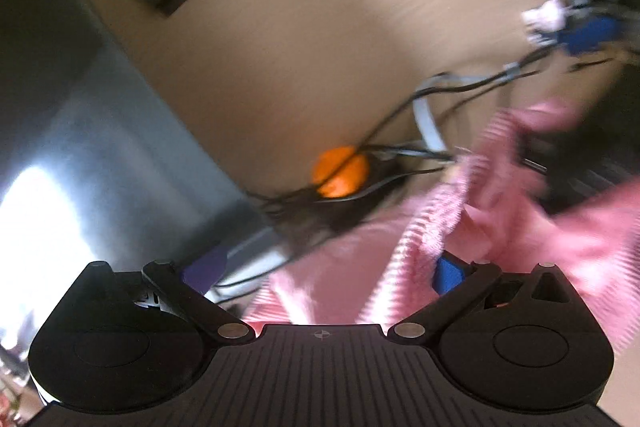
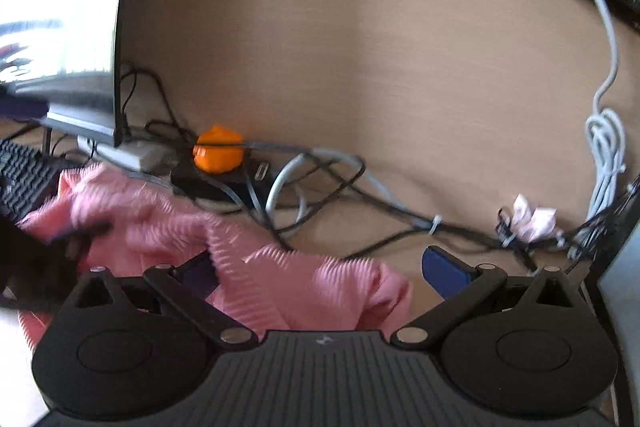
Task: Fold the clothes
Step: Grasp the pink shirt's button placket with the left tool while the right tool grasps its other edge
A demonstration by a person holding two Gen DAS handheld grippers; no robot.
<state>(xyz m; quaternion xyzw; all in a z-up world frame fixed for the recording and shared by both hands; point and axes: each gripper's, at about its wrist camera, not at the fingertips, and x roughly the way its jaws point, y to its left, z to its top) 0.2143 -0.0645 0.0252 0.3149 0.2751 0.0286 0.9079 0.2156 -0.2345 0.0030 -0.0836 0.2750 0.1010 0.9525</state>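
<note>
Right wrist view: folding is barely beginning.
Both grippers (image 2: 320,273) (image 1: 320,273) are gaping wide; pink sweater (image 2: 304,283) is lying rumpled at six o'clock.

My counter (image 2: 360,47) is a light wood one, pretty cluttered at the back. On it: a crumpled pink sweater (image 2: 288,287), a tangle of black and grey cables (image 2: 320,179) round an orange knob (image 2: 218,149), a keyboard (image 2: 24,183), and a monitor (image 2: 60,27).
</note>
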